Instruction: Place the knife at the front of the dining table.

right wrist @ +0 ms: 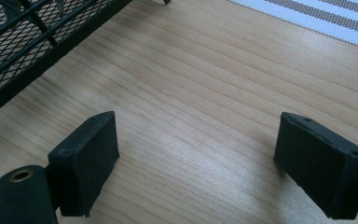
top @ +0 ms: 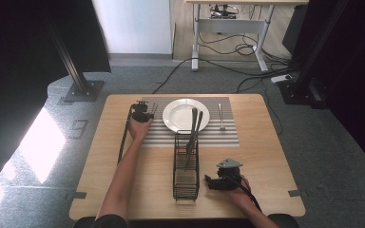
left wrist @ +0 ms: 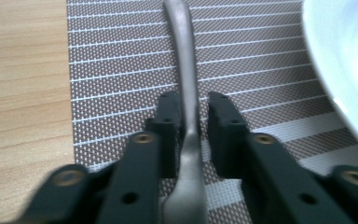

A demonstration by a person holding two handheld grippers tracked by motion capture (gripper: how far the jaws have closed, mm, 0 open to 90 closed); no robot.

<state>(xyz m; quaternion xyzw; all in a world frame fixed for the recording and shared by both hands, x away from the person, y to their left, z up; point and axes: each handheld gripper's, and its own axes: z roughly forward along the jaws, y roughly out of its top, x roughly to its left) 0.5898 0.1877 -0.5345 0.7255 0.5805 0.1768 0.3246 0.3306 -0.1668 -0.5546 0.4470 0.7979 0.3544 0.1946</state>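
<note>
The left gripper (left wrist: 196, 121) sits low over the brown woven placemat with white stripes (left wrist: 121, 70), its jaws released: the slim grey metal piece of cutlery (left wrist: 186, 70) lies flat on the mat between them, with a clear gap at one pad, while the other pad looks to be touching the handle. In the high view this piece (top: 153, 108) lies just left of the round white plate (top: 186, 115); which kind of utensil it is I cannot tell.

The main risk, as I judge it, is that touching pad. If the hand pulls back sideways or at a slant, the pad can drag the handle, skewing the piece on the mat or pushing it against the plate's rim. A straight lift avoids that. Closing again by accident would pick it back up.

The right gripper (top: 209, 181) rests with jaws spread wide and nothing between them over the light wooden table (right wrist: 205, 93), just beside the black wire-mesh cutlery caddy (top: 186, 175). Two more utensils (top: 192, 135) lean tall out of that caddy, so a careless reach could snag the mesh and tip it
</note>
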